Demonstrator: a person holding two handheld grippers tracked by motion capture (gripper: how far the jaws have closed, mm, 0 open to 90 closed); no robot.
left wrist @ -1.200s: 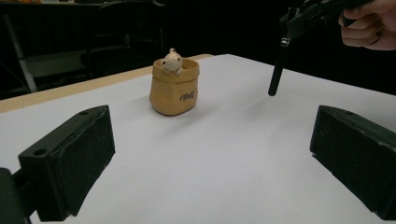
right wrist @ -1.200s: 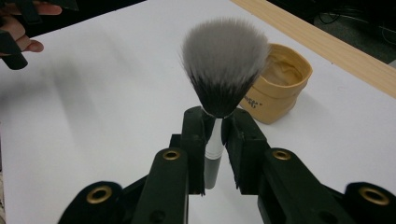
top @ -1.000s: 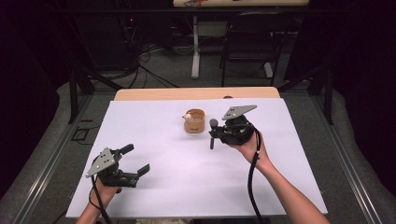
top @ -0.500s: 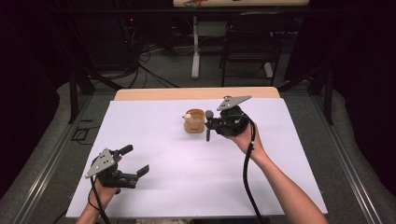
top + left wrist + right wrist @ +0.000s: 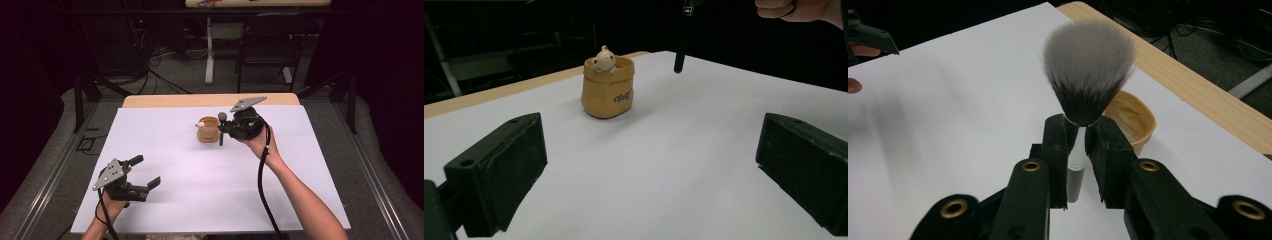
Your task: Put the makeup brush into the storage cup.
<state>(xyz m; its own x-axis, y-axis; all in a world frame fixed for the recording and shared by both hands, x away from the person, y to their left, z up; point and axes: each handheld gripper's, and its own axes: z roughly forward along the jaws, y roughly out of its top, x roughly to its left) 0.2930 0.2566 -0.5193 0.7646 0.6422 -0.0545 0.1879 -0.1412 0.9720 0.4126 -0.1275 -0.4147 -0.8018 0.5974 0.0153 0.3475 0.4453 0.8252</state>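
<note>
While the right tool (image 5: pixel 1076 150) grips a makeup brush (image 5: pixel 1087 75) by the pale ferrule just below its bristles, its two jaws pressed against either side of the handle, the work looks to be at the carrying step: the brush is held upright, bristles up and dark handle hanging down, just beside the small tan pot (image 5: pixel 208 131) that stands near the far middle of the white tabletop (image 5: pixel 200 200). In the high view the handle's lower end hangs just right of the pot, slightly off its mouth and clear of the sheet. A little figure (image 5: pixel 603 58) peeks over the pot's rim on one side, so the free room inside is the part away from it. I judge the next move to be a short shift towards the pot, bringing the handle over the open mouth, then a straight lowering and a release once it rests inside. The left tool (image 5: pixel 134 175) idles with its jaws spread wide and nothing between them, low over the near left corner, well apart from the pot.
</note>
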